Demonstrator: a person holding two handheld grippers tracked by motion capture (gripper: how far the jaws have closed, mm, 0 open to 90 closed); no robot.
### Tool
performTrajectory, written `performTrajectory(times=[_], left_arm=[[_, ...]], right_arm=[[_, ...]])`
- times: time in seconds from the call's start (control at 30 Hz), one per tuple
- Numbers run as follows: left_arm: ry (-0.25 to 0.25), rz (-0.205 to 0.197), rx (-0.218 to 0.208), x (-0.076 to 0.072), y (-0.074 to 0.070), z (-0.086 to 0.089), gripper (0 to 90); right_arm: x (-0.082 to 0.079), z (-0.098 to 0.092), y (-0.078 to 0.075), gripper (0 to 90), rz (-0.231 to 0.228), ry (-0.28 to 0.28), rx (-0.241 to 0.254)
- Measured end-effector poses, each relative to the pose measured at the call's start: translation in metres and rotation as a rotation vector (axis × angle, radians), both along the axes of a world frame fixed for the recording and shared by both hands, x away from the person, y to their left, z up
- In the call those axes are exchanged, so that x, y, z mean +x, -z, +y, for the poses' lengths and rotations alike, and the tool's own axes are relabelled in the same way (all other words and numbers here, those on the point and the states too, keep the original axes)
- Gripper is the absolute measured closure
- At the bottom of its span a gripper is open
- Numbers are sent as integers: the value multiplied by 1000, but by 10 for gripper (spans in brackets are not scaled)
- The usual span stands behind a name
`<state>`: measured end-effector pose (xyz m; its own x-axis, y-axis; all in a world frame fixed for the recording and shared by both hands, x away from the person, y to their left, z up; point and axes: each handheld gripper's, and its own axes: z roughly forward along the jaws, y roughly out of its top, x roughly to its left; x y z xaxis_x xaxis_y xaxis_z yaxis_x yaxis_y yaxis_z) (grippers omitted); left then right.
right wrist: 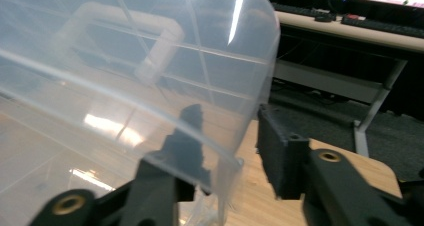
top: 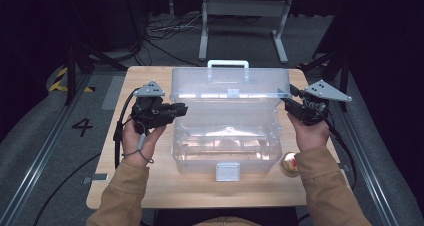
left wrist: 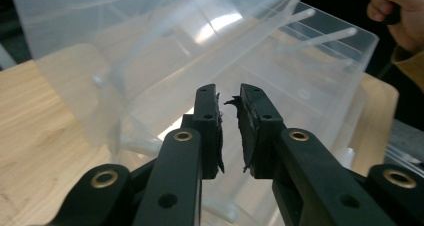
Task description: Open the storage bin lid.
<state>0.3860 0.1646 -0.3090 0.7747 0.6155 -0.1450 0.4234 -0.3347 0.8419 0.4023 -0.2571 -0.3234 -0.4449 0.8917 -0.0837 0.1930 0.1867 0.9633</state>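
Note:
A clear plastic storage box (top: 225, 146) stands on the wooden table (top: 150, 186) with its lid (top: 230, 83) raised upright at the back. My left gripper (top: 181, 108) points at the box's left wall. In the left gripper view that gripper (left wrist: 229, 98) has its jaws a narrow gap apart, nothing between them, and the box (left wrist: 300, 76) lies just beyond. My right gripper (top: 290, 98) sits at the lid's right edge. In the right gripper view the lid (right wrist: 125, 61) edge runs between the jaws of the gripper (right wrist: 230, 113); one jaw is behind the plastic, the other stands off it.
A white handle (top: 228, 64) tops the lid and a grey latch (top: 227, 171) hangs at the box's front. A small round tan object (top: 290, 163) lies right of the box by the right forearm. Cables and a metal stand (top: 245, 26) are on the floor beyond the table.

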Motion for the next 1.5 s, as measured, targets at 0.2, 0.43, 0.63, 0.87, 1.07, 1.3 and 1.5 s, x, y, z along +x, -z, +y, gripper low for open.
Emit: performTrajectory(times=[0.2,0.43,0.63,0.87,1.07,1.3,1.5], left_arm=[[35,22,11,-7,-1,2,737],[90,30,38,-22,-4,5,688],[104,39,58,-34,-2,9,668],[143,54,106,-51,13,6,653],[189,93,133,-55,36,6,643],[234,147,147,-48,62,1,621],[295,186,181,-43,77,-12,599]], right_arm=[[4,-4,-4,745,6,7,-17],[16,-5,-11,748,51,3,-11],[25,-6,-14,749,72,-2,12],[34,-6,-18,750,101,-3,21],[40,-6,-20,749,111,-6,20],[44,-5,-21,750,116,-1,26],[44,-5,-21,749,116,1,28]])
